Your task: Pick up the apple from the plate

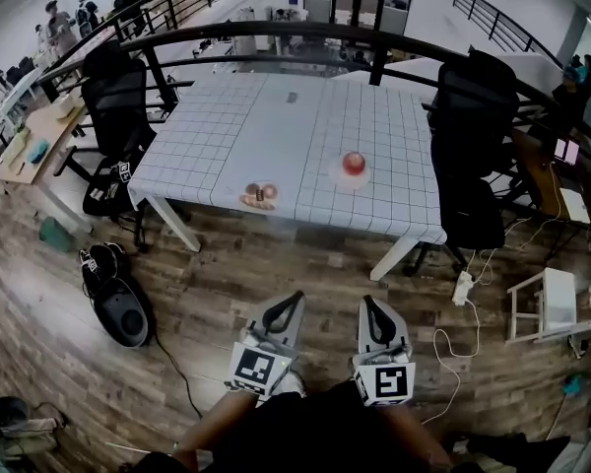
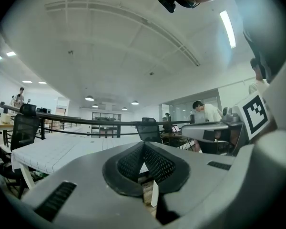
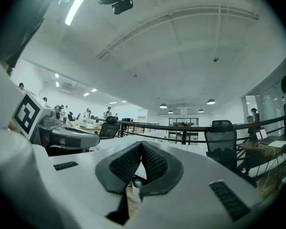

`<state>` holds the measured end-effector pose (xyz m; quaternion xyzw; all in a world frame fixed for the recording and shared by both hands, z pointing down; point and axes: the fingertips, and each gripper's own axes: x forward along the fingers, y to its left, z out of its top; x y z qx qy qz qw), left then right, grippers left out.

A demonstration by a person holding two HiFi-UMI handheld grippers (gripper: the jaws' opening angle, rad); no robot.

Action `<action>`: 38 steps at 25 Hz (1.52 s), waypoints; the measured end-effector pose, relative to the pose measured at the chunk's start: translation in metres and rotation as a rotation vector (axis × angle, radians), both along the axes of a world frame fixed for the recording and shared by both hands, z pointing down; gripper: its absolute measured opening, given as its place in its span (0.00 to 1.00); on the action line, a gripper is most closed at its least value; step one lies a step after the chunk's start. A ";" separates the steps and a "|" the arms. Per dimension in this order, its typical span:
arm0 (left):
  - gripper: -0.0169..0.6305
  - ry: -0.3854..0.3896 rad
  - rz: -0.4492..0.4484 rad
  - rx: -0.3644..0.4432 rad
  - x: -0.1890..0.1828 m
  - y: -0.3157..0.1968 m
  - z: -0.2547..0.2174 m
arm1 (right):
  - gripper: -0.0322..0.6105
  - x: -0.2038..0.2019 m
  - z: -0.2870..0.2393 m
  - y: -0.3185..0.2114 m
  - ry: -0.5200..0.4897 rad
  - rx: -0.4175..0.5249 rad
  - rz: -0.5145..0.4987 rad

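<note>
Apple axis: the apple point(image 1: 353, 163) looked round, with no long axis to tell; its stem end was too small to make out
Apple place: on a white plate point(image 1: 336, 176) on the gridded table point(image 1: 227, 126), right of middle
Apple to grippers: well ahead of both, nearer the right gripper point(image 1: 371, 303) than the left gripper point(image 1: 295, 297)
Apple look: red, shiny
Jaws: both pairs were pressed together, empty

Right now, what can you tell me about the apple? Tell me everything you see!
The apple is red and round, too small here to show a stalk or any marks. It sits upright in the middle of a small white plate on the table with the checked cloth, right of the middle and toward the near edge. Only the plate touches it.
</note>
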<state>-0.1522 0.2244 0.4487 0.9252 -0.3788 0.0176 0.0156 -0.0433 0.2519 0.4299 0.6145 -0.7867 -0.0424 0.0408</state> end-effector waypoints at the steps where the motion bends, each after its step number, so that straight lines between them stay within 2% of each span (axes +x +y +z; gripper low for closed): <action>1: 0.06 0.001 0.001 -0.002 -0.004 -0.003 0.001 | 0.09 -0.003 0.001 -0.001 -0.001 -0.007 0.006; 7: 0.06 0.016 0.005 -0.001 -0.016 -0.023 0.002 | 0.09 -0.014 0.003 -0.023 -0.007 -0.020 -0.001; 16: 0.06 0.013 -0.029 -0.020 -0.007 -0.069 0.007 | 0.09 0.002 0.009 -0.074 -0.006 -0.023 0.015; 27: 0.06 -0.014 -0.075 -0.024 0.048 -0.143 0.002 | 0.09 0.058 0.009 -0.154 -0.026 -0.037 -0.022; 38: 0.06 -0.070 -0.146 -0.059 0.106 -0.208 0.014 | 0.09 0.118 0.027 -0.229 -0.059 -0.080 -0.118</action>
